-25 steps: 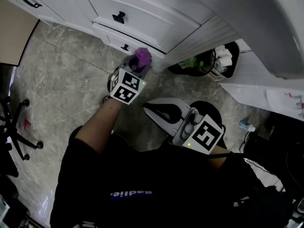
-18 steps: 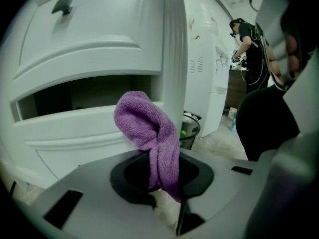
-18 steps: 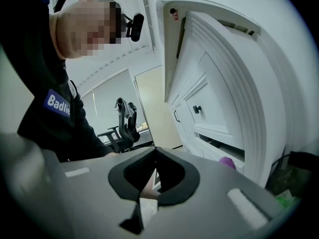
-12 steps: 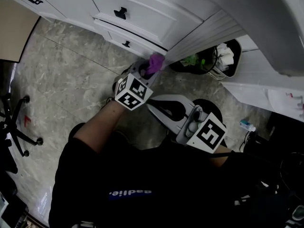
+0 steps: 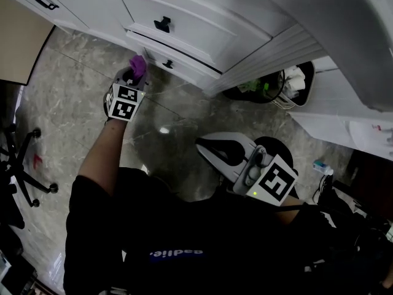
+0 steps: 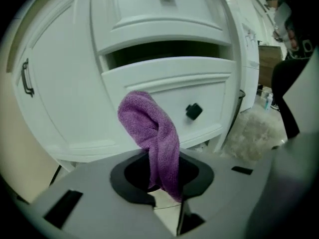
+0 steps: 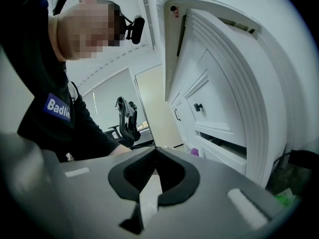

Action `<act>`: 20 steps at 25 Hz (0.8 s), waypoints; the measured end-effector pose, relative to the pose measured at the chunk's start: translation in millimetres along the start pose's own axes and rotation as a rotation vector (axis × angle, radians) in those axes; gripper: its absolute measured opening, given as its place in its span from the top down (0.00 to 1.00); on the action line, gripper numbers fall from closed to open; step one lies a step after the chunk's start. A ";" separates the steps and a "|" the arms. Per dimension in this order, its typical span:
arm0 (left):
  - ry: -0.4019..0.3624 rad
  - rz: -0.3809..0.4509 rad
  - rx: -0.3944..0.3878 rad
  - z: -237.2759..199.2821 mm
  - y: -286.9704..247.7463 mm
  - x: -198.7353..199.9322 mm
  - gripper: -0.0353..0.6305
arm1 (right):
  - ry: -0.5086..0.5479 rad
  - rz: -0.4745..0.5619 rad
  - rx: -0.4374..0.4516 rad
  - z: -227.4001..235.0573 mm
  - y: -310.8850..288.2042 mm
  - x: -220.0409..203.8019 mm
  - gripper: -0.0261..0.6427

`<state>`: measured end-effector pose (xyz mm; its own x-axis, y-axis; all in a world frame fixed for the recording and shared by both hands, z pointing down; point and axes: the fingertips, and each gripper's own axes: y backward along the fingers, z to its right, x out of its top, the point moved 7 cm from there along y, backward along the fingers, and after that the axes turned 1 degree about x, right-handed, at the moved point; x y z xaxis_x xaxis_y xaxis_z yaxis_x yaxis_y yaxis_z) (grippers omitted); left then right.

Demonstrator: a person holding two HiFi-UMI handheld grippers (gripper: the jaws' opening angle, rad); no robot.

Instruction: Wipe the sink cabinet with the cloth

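Observation:
The white sink cabinet (image 5: 184,26) fills the top of the head view; its lower drawer (image 6: 164,91) stands slightly ajar, with a black knob (image 6: 193,111). A purple cloth (image 6: 152,133) sticks up out of my left gripper (image 6: 162,185), which is shut on it. In the head view the cloth (image 5: 137,65) sits at the drawer's lower left edge, left of the knob (image 5: 167,63), with the left gripper (image 5: 132,74) right behind it. My right gripper (image 5: 201,142) hangs low over the floor, away from the cabinet, shut and empty (image 7: 155,152).
A black waste bin (image 5: 279,82) with rubbish stands right of the cabinet corner. An office chair base (image 5: 21,165) is at the left edge. A small bottle (image 5: 319,163) lies on the marble floor (image 5: 73,103) at right. A cabinet door handle (image 6: 27,77) is left of the drawers.
My left gripper has carried the cloth leftward along the lower drawer front, from the cabinet's right corner to left of the knob. The right gripper has hardly moved.

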<state>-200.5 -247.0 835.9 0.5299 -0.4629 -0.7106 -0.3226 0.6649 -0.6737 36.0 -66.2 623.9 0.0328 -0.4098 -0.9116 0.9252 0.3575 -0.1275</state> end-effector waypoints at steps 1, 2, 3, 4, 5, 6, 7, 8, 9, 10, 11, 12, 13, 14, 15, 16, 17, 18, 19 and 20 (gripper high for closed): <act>0.025 -0.003 0.023 -8.5 -8.4 -4.8 0.82 | 0.000 -0.006 -0.005 0.0 0.7 -1.3 0.96; 0.044 -0.004 0.043 -16.2 -16.8 -8.2 0.82 | 0.002 -0.010 -0.010 0.0 1.3 -2.5 0.96; 0.060 -0.009 0.061 -22.6 -24.5 -11.4 0.82 | 0.003 -0.015 -0.015 -0.1 2.0 -3.8 0.96; 0.077 -0.020 0.073 -27.0 -31.7 -15.1 0.82 | 0.003 -0.021 -0.022 -0.1 3.0 -5.4 0.96; 0.098 -0.035 0.079 -29.0 -38.8 -19.1 0.82 | 0.000 -0.027 -0.030 0.3 4.5 -7.0 0.96; 0.116 -0.049 0.080 -28.7 -46.0 -22.3 0.82 | -0.004 -0.033 -0.037 1.1 6.3 -8.7 0.96; 0.126 -0.058 0.077 -26.8 -53.1 -23.6 0.82 | -0.008 -0.039 -0.044 2.1 8.2 -10.4 0.96; 0.130 -0.064 0.073 -24.1 -59.5 -22.9 0.82 | -0.011 -0.043 -0.049 3.3 9.7 -12.0 0.96; 0.133 -0.066 0.071 -21.6 -64.9 -21.3 0.82 | -0.012 -0.045 -0.053 4.4 10.7 -13.5 0.96; 0.144 -0.069 0.072 -18.9 -68.7 -20.4 0.82 | -0.013 -0.046 -0.055 4.9 11.3 -14.8 0.96; 0.158 -0.074 0.069 -14.9 -71.0 -20.7 0.82 | -0.014 -0.048 -0.054 4.9 11.8 -16.1 0.96; 0.163 -0.080 0.058 -8.5 -72.4 -20.9 0.82 | -0.015 -0.051 -0.052 4.8 12.2 -17.2 0.96; 0.151 -0.085 0.036 1.0 -73.0 -19.8 0.82 | -0.015 -0.052 -0.050 4.8 12.4 -17.6 0.96; 0.127 -0.087 0.009 13.1 -72.9 -17.4 0.82 | -0.015 -0.053 -0.047 5.0 12.1 -17.6 0.96; 0.103 -0.084 -0.020 26.5 -72.5 -14.0 0.82 | -0.015 -0.051 -0.042 5.2 11.4 -17.1 0.96; 0.086 -0.076 -0.050 40.6 -71.9 -10.4 0.82 | -0.013 -0.049 -0.036 5.4 10.4 -16.2 0.96; 0.078 -0.068 -0.080 55.0 -71.4 -6.7 0.82 | -0.011 -0.046 -0.028 5.3 9.1 -15.1 0.96; 0.078 -0.060 -0.108 69.6 -70.8 -3.2 0.82 | -0.009 -0.041 -0.019 5.0 7.5 -13.5 0.96; 0.087 -0.055 -0.133 84.0 -70.1 0.4 0.82 | -0.007 -0.036 -0.009 4.3 6.0 -11.7 0.96; 0.101 -0.050 -0.157 98.0 -69.4 4.0 0.82 | -0.004 -0.029 0.001 3.5 4.6 -10.0 0.96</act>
<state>-99.1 -237.6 899.8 0.4697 -0.5544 -0.6871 -0.4207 0.5436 -0.7263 41.3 -63.4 633.8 0.0071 -0.4237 -0.9058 0.9262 0.3442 -0.1537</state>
